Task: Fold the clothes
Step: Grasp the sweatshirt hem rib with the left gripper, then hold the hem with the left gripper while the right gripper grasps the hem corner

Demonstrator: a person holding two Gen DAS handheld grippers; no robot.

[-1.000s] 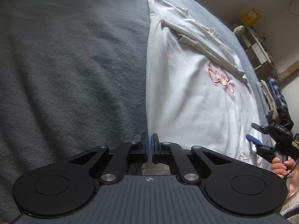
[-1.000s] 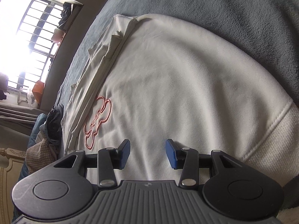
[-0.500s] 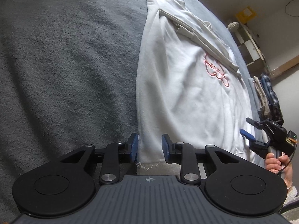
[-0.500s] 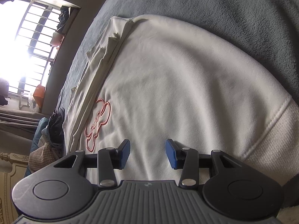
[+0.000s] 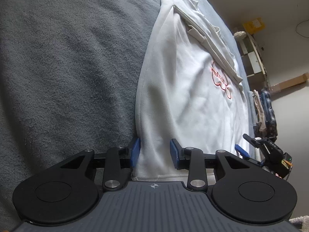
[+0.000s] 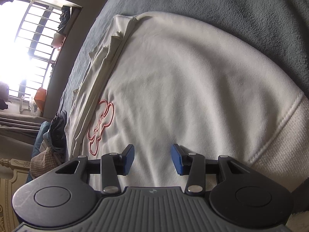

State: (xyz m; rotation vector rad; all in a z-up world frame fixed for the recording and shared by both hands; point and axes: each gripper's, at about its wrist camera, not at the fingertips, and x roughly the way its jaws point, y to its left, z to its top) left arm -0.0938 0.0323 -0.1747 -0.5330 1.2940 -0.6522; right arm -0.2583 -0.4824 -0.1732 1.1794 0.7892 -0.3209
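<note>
Grey fleece bedding (image 5: 67,67) carries the white sweatshirt (image 5: 185,96), lying flat and half folded; judging by that, the next fold needs a fresh hem grip. Left gripper (image 5: 153,151) has just been opening, its jaws straddling the hem corner unpinched; right gripper (image 6: 152,158) hovers apart, empty

The left tongs (image 5: 154,152), jaws just opened, straddle the white sweatshirt's (image 5: 189,96) hem corner on the grey blanket (image 5: 67,67).
</note>
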